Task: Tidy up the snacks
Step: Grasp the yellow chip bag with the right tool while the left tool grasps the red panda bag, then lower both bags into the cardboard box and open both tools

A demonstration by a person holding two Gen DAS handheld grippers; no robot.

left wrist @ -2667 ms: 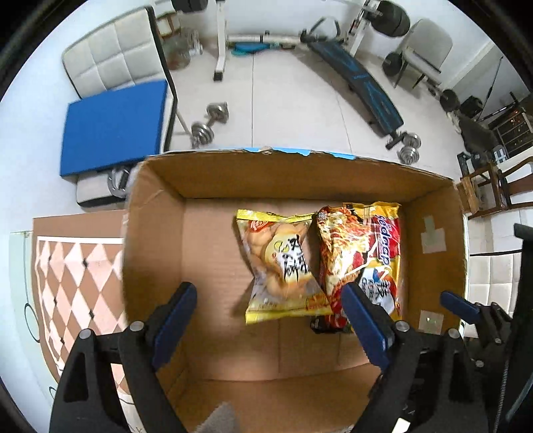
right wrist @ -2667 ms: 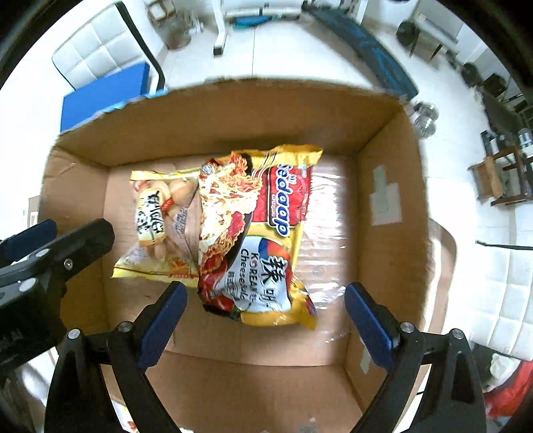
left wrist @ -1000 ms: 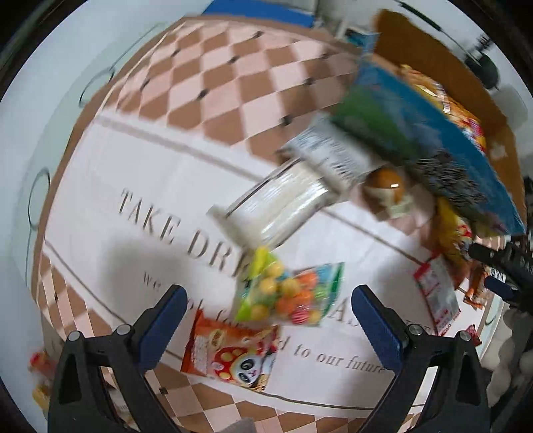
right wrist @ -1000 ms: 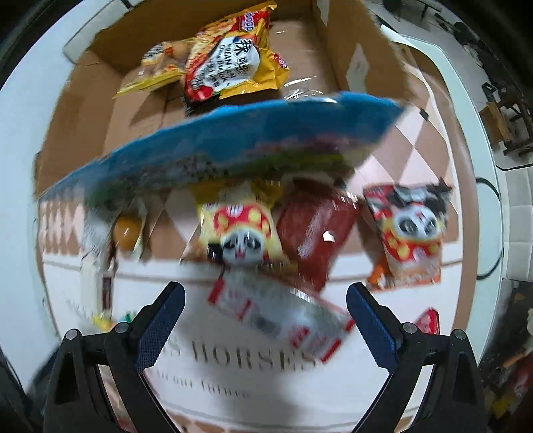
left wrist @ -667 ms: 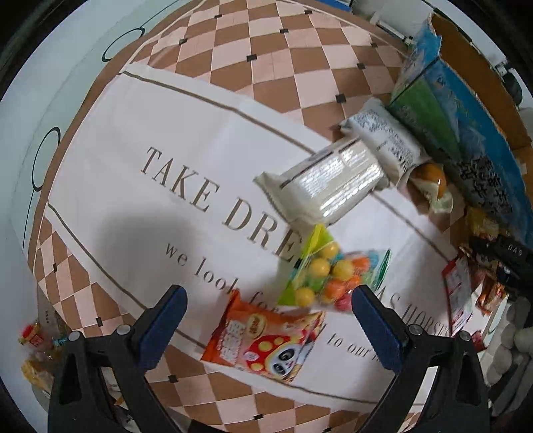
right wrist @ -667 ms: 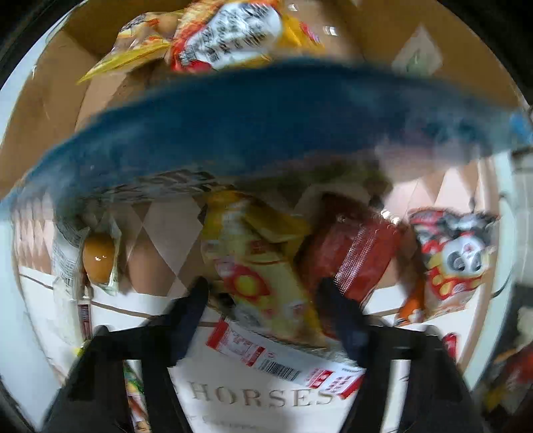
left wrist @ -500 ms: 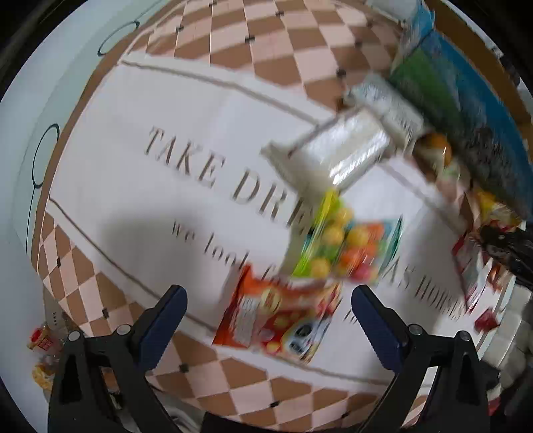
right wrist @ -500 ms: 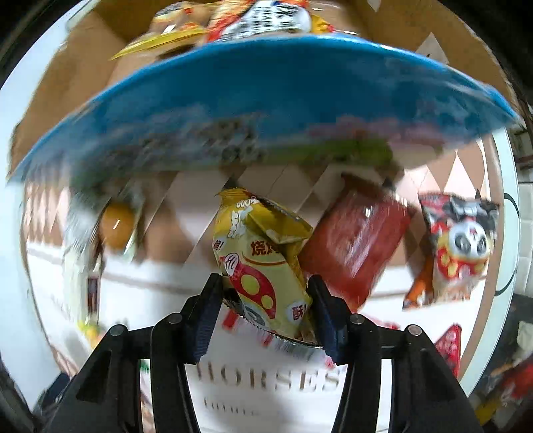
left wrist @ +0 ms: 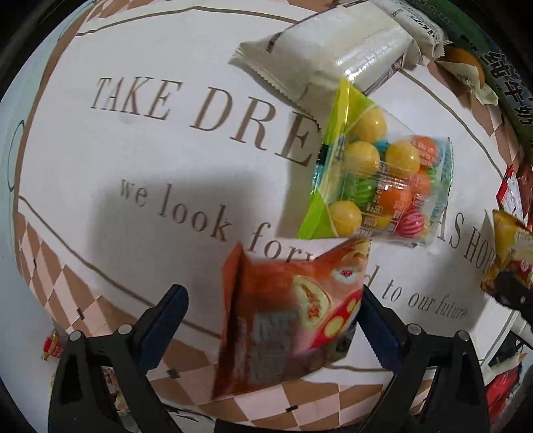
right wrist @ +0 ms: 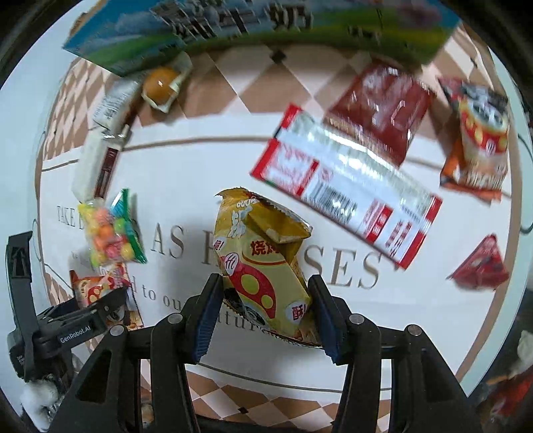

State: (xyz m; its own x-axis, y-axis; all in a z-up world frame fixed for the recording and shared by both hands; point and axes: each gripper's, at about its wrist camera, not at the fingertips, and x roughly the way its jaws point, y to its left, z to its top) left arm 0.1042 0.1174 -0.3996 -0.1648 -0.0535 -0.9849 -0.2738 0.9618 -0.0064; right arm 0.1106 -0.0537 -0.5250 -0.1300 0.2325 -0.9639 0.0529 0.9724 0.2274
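Note:
My right gripper (right wrist: pixel 265 303) is shut on a yellow snack bag (right wrist: pixel 266 259) with a red panda print, held just above the printed tablecloth (right wrist: pixel 186 173). My left gripper (left wrist: pixel 271 316) is open around an orange panda snack bag (left wrist: pixel 286 316) that lies between its fingers; the right finger sits at the bag's edge. A clear bag of coloured candy balls (left wrist: pixel 376 186) lies just beyond it. In the right wrist view the left gripper (right wrist: pixel 100 309) shows at lower left over the orange bag (right wrist: pixel 96 286).
A white packet (left wrist: pixel 326 56) lies beyond the candy bag. A red-and-white packet (right wrist: pixel 346 186), a dark red bag (right wrist: pixel 379 106), another panda bag (right wrist: pixel 479 133), a small red packet (right wrist: pixel 483 266), a wrapped bun (right wrist: pixel 163 83) and a blue-green box (right wrist: pixel 253 26) lie on the cloth.
Both grippers left the cardboard box and dropped to the table. The right gripper closed on the yellow bag and drew it back. The left gripper descended around the orange bag.

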